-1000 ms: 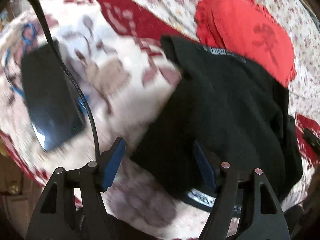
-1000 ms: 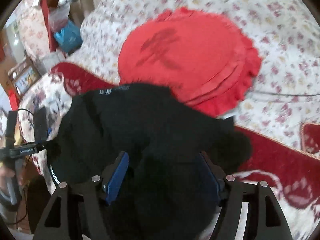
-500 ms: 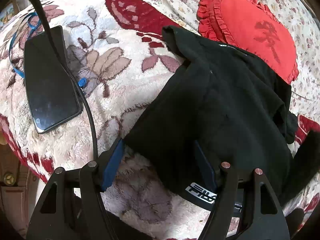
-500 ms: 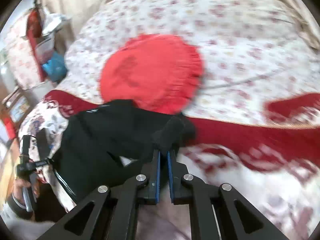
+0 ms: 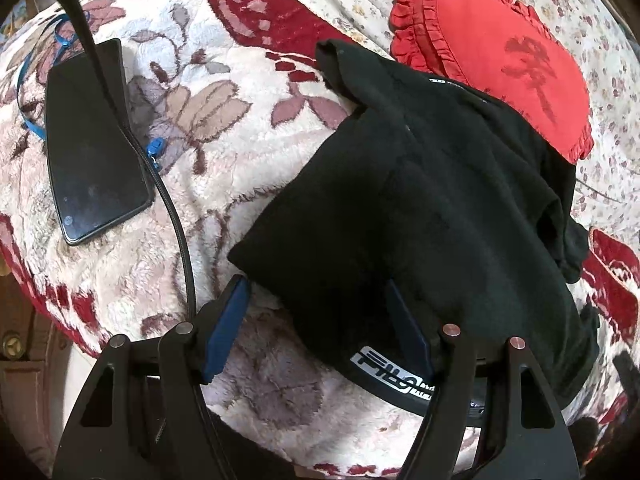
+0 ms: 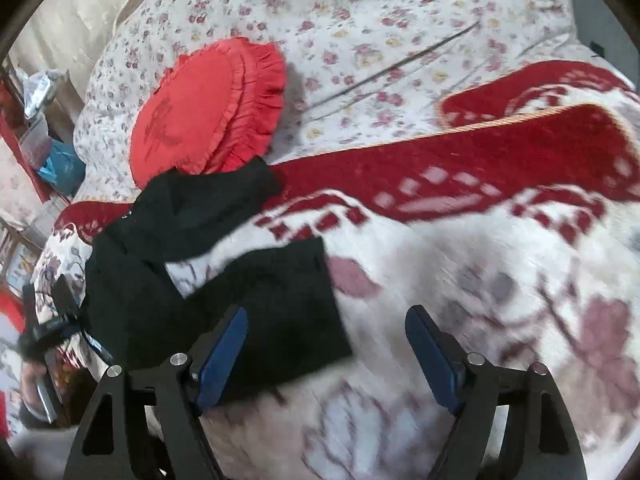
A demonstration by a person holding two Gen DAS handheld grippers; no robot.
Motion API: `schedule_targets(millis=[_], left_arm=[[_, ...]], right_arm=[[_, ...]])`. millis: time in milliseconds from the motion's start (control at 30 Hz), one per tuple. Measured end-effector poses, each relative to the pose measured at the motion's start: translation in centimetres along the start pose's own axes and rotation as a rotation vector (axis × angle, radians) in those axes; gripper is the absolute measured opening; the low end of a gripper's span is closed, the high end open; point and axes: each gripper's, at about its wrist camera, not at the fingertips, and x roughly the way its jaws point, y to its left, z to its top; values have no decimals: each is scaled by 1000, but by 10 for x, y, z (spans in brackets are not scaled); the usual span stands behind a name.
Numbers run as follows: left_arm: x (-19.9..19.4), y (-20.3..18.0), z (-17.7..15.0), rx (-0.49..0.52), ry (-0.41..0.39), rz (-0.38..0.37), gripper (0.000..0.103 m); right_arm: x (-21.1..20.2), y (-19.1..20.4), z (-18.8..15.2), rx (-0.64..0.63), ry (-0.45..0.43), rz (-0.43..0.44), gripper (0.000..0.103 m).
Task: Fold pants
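Note:
Black pants lie on a cream and red floral blanket, waistband with white lettering near me. My left gripper is open, its fingers straddling the waistband corner, holding nothing. In the right wrist view the pants stretch from the left, with one leg end lying flat just ahead. My right gripper is open and empty; its left finger lies over the leg's near edge, its right finger over bare blanket.
A red ruffled cushion lies beyond the pants, touching them; it also shows in the right wrist view. A black phone and a black cable lie on the blanket to the left. A flowered sheet covers the far bed.
My right gripper was shut on a pant leg, pulled it out to the right, then opened and let it drop flat. The left gripper stayed open at the waistband.

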Motion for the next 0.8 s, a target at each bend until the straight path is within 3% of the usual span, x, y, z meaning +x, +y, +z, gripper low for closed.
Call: schedule_targets(millis=[100,167,200,267,300,333,467,567,667,733,800], left_arm=[[1,-2,1,-7,0,2,71],[2,-1,2,-23,3,-2,71],[2,-1,3,-29,3,-3,71],[4,-2,3,-26,5,5,71],[4,-3,3,-21,4,10,71],[4,-4,3,-13,3,16,71],[3,-5,3,-13,11,11,71],[1,-5,-1,-20,9,-16,71],[0,-7,-4,-14,2,-21,71],[0,-9,-5,-16,3,-14,71],[-2,-8,-5,-25,12,-41,71]], right_arm=[[45,10,20,-67,9,-41,80],[67,8,25,-57,35,1,69],[77,7,25,-47,55,25,50],[79,15,24,-117,31,-28,36],[73,18,24,-143,26,-2,15],[61,19,26,-144,13,27,5],[2,4,36,-124,-105,-38,5],[0,-13,35,-89,-79,-89,5],[31,-34,27,-13,-9,-121,6],[41,-42,22,14,33,-195,22],[26,-49,14,61,-5,-144,38]])
